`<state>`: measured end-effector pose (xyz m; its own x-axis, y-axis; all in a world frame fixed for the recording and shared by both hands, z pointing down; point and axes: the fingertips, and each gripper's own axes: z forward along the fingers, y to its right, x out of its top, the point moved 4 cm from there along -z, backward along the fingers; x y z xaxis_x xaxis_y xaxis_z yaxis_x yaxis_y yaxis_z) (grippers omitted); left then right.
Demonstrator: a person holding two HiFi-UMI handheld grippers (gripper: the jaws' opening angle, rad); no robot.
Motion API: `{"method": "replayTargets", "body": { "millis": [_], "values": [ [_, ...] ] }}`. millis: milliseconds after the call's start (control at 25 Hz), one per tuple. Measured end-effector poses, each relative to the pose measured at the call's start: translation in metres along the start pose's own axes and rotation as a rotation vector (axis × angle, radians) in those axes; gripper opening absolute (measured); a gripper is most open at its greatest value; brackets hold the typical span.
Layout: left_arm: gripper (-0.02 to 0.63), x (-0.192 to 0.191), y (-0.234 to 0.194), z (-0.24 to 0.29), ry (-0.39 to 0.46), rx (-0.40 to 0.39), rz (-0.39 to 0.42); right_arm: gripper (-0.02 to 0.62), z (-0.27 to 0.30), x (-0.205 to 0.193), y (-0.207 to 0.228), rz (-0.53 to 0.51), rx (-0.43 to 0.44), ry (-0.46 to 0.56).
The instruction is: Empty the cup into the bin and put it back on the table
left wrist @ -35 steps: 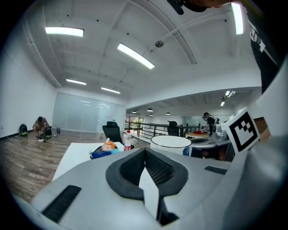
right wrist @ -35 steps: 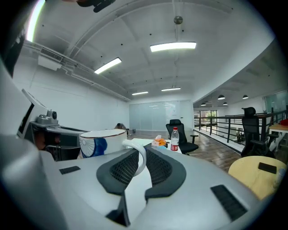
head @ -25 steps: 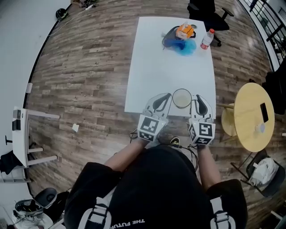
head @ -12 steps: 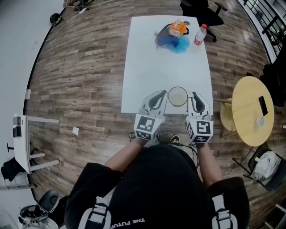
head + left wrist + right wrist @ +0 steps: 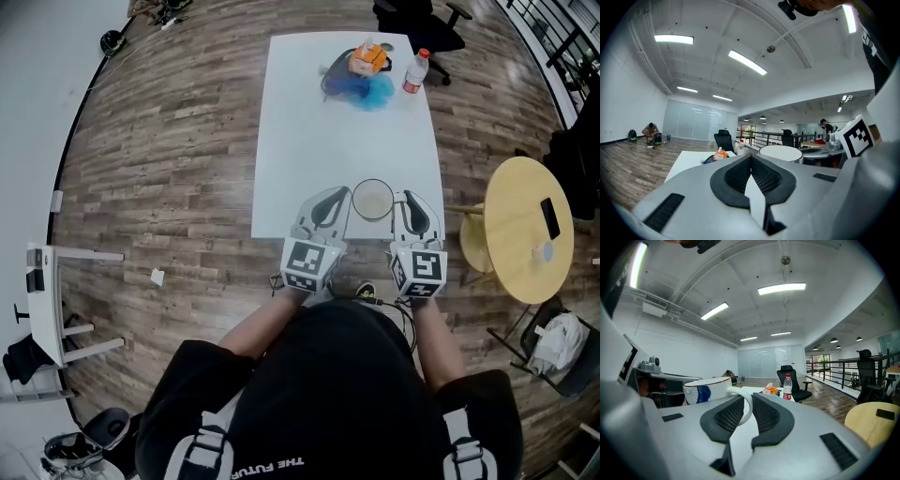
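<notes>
A white cup [image 5: 373,200] with a blue pattern is over the near edge of the white table [image 5: 309,122], between my two grippers. My right gripper [image 5: 410,202] is shut on the cup's handle [image 5: 746,404]; the cup [image 5: 708,390] stands upright just left of its pads. My left gripper [image 5: 334,201] is to the cup's left, shut with nothing between its pads. From that gripper the cup's rim [image 5: 780,152] shows to the right. I cannot tell whether the cup rests on the table or hangs just above it.
At the table's far end lie a blue bag with an orange pack [image 5: 364,67] and a plastic bottle [image 5: 411,70]. A black office chair [image 5: 412,14] stands behind it. A round yellow table [image 5: 520,234] with a phone is to the right.
The head view has shifted slightly, so the table sits a little further left and up in the picture. The grippers and the cup keep their places relative to each other.
</notes>
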<state>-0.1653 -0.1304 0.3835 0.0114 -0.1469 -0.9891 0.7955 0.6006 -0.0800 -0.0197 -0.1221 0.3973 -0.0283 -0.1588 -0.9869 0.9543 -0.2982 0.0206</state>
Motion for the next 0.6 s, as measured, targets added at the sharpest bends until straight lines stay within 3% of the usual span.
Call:
{"method": "replayTargets", "body": {
  "millis": [600],
  "values": [
    [0.022,0.0007,-0.0051,0.0011,0.002,-0.003,0.007,0.063,0.0027,-0.0002,-0.0028,0.008,-0.006,0.003]
  ]
}}
